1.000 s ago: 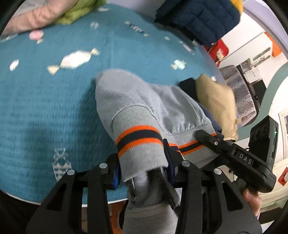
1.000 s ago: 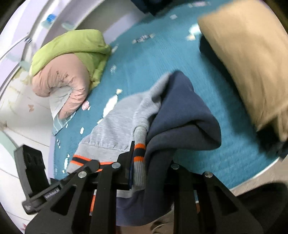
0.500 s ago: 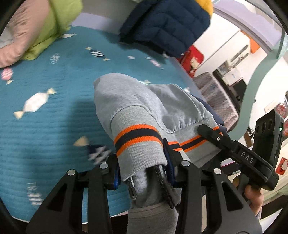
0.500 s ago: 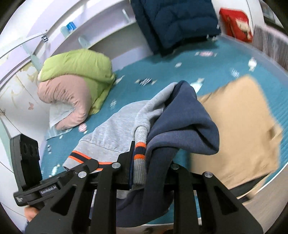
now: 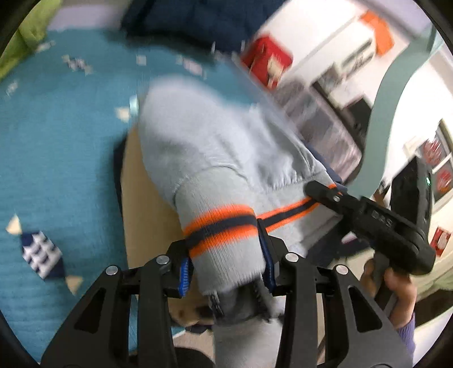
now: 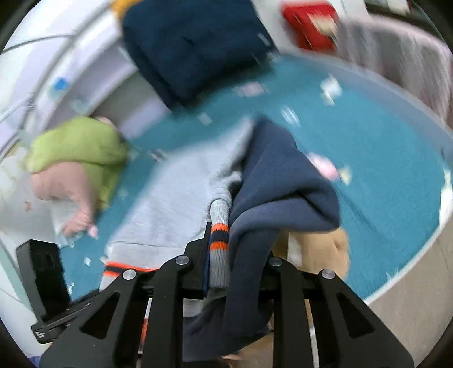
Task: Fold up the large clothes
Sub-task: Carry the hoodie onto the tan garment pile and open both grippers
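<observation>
A folded grey and navy sweatshirt point(image 5: 203, 141) with orange and navy striped cuffs hangs between both grippers above a teal bedspread point(image 5: 56, 147). My left gripper point(image 5: 226, 269) is shut on a thick grey striped cuff bundle. In the right wrist view the sweatshirt point(image 6: 170, 198) shows its grey body on the left and navy part on the right, and my right gripper point(image 6: 235, 254) is shut on the striped cuff and navy fabric. The right gripper's body, held by a hand point(image 5: 396, 286), appears at the right of the left wrist view. A tan folded garment point(image 5: 144, 203) lies under the sweatshirt.
A dark blue quilted jacket point(image 6: 192, 42) hangs at the head of the bed. A green and pink pillow roll point(image 6: 76, 158) lies at the left. A red box point(image 6: 311, 22) and a grey checked seat point(image 5: 320, 121) stand beyond the bed's right edge point(image 6: 410, 254).
Both grippers have carried the sweatshirt sideways across the bed toward the tan garment, which now lies directly beneath it. The grips are unchanged. The views are motion-blurred.
</observation>
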